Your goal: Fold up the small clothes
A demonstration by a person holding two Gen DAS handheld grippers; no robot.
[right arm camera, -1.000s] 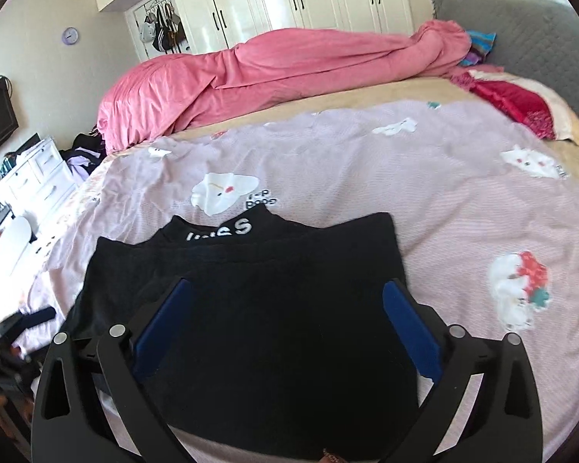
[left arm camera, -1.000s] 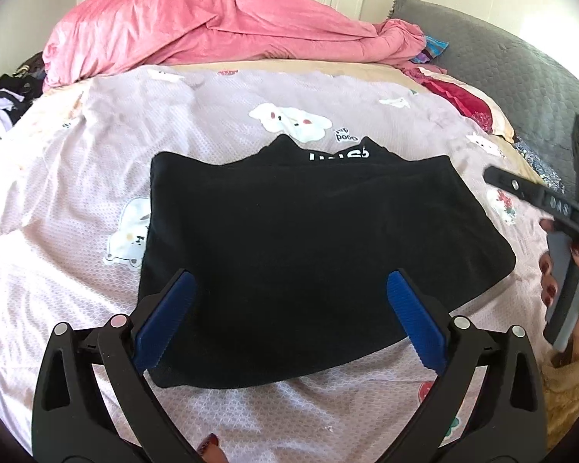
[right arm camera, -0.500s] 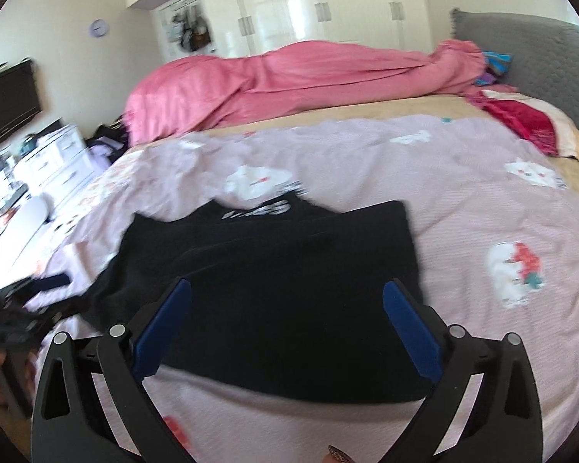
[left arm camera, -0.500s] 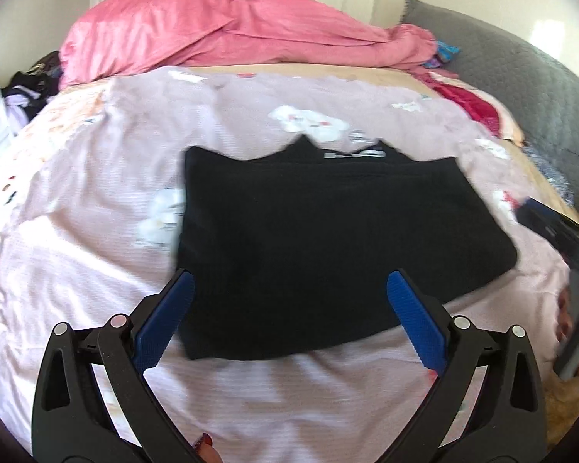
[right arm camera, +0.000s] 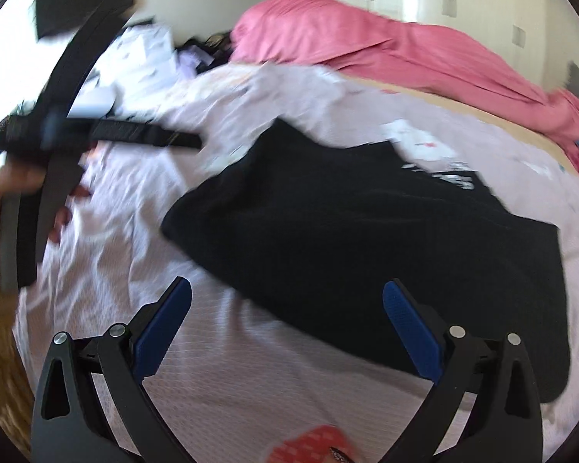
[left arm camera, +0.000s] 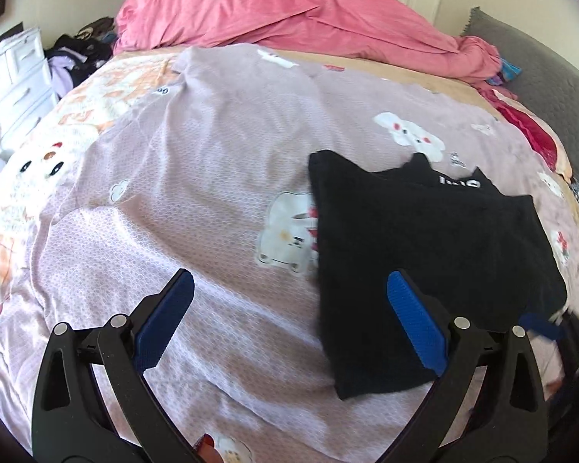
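The black garment (left arm camera: pixel 424 247) lies flat on the bed, folded into a roughly rectangular, layered shape. Its surface is plain black fabric with a fine knit texture. A neckline edge with white lettering shows at the far end, where two pointed corners project. The near edge is straight. In the right wrist view the garment (right arm camera: pixel 386 247) appears blurred, spread flat.
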